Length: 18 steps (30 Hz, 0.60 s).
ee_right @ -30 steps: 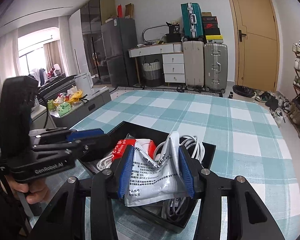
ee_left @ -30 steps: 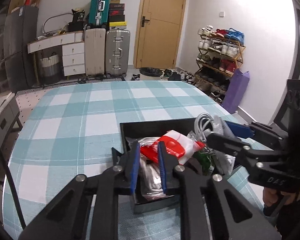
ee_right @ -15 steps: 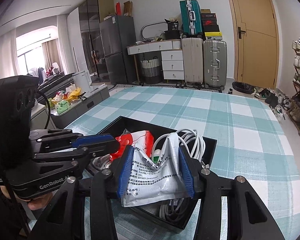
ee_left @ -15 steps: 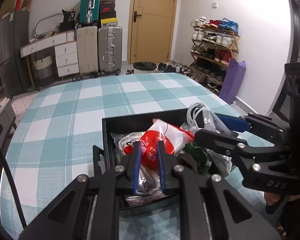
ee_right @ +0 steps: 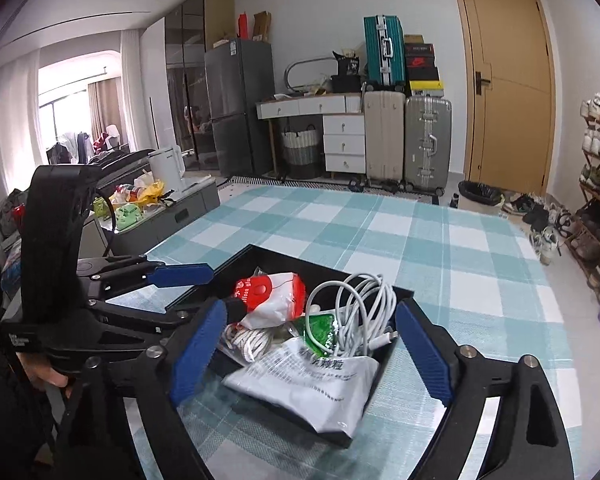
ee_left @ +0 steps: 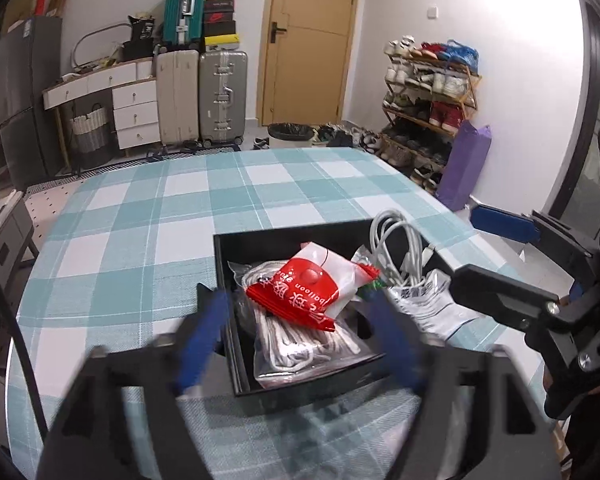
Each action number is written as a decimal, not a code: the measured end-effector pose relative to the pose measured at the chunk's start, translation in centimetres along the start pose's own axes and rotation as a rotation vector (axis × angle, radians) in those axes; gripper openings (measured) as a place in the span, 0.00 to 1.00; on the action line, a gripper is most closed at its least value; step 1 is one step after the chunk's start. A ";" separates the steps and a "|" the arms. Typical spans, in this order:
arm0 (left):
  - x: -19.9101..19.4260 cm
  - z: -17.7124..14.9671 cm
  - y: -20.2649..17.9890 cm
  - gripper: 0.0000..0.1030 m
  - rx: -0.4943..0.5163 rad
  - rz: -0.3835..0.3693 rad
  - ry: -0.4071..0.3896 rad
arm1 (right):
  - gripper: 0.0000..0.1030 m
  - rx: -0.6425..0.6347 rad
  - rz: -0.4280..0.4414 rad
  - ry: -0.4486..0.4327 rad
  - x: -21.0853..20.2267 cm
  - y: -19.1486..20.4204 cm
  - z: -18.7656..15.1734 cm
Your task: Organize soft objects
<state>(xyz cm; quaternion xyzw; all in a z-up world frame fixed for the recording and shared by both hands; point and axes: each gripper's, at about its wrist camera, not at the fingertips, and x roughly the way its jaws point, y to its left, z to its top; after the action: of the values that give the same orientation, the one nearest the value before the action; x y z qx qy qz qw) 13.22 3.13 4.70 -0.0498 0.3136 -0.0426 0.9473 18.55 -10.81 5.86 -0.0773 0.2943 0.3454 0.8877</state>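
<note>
A: Landmark?
B: Black tray (ee_left: 224, 256) sitting on the checked tablecloth (ee_left: 140, 220).
A: Grippers?
B: Left gripper (ee_left: 296, 344) and right gripper (ee_right: 308, 356) both hanging at the tray's near edge, fingers spread, gripping nothing.
A: Contents?
B: White printed pouch (ee_right: 312, 384) draping over the near wall; white cable (ee_right: 360, 312) coiling inside; red-and-white balloon packet (ee_left: 312, 288) lying on top of bagged cord (ee_left: 296, 340).

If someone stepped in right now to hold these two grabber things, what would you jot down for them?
Left gripper: jaws wide open, empty, just in front of the black tray.
Right gripper: jaws open, empty, at the tray's near corner.
In the tray: red-and-white packet on top of the bagged rope, white cable, green packet.
White printed pouch hangs over the tray's edge.
Left to do: tuck the pouch fully inside.
</note>
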 end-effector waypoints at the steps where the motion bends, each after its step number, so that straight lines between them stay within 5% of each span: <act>1: -0.4 0.0 0.0 0.90 -0.005 0.002 -0.017 | 0.91 0.003 -0.003 -0.002 -0.4 -0.1 0.0; 5: -2.0 0.1 0.1 1.00 -0.007 0.019 -0.057 | 0.98 -0.001 -0.010 -0.016 -1.8 0.0 -0.2; 18: -3.8 -3.0 1.4 1.00 0.011 0.185 -0.078 | 0.99 0.034 0.010 -0.049 -3.5 -0.3 -2.9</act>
<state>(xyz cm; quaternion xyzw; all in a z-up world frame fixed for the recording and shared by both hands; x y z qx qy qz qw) 8.47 4.73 4.38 -0.0170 0.2794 0.0450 0.9590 15.36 -14.04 5.47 -0.0522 0.2789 0.3466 0.8940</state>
